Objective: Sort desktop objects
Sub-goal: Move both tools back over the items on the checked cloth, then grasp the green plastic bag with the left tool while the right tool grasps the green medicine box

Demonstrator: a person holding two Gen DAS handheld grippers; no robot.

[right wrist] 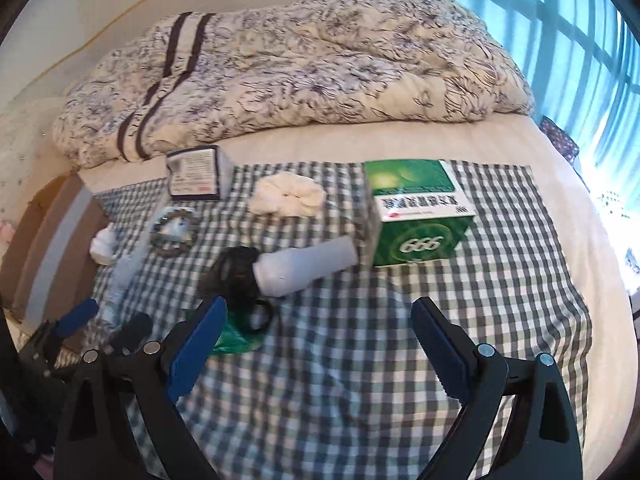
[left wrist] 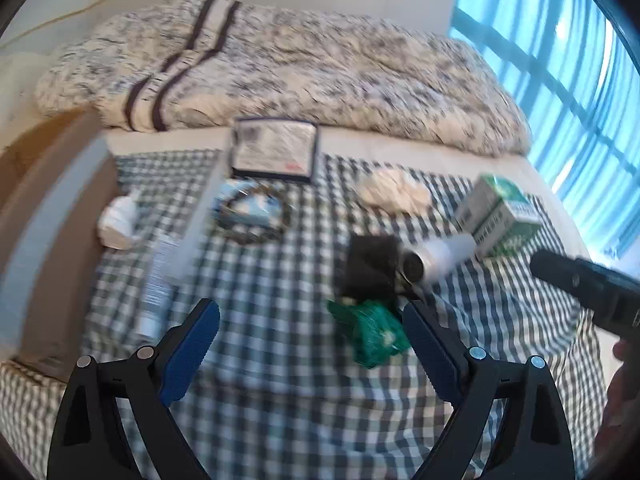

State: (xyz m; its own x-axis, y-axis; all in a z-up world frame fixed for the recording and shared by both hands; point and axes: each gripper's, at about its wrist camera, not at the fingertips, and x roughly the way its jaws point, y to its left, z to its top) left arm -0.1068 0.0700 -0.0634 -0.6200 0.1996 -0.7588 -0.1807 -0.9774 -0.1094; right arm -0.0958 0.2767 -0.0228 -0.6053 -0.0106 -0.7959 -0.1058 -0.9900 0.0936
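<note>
Both grippers hover above the near edge of the checked cloth [right wrist: 360, 360] spread on the bed, holding nothing: the left gripper [left wrist: 312, 344] has its jaws wide apart, and so does the right gripper [right wrist: 320, 344]. By the look of it the sorting is barely begun, each hand at the approach stage with no item chosen for certain. Nearest the left jaws lies a green packet [left wrist: 370, 332], touching a black bundle [left wrist: 372, 268] just behind it, and a white bottle [right wrist: 304, 268] lies on its side against that bundle, its far end close to the green box [right wrist: 416, 216]. The next move probably calls for lowering one gripper onto the packet or the bottle and closing squarely across it; the bottle may roll and the packet is soft, so a centred grip matters. Toward the cloth's left edge lie a tube [left wrist: 158, 280] and a crumpled white wad [left wrist: 118, 220], with a round bead ring [right wrist: 174, 232] behind them. At the far edge sit a white scrunchie [right wrist: 288, 194] and a dark-edged box [right wrist: 196, 176], with the quilt [right wrist: 300, 68] beyond. The left view is blurred, so labels are unreadable; what the black bundle is I cannot tell, and no sorting container shows.
</note>
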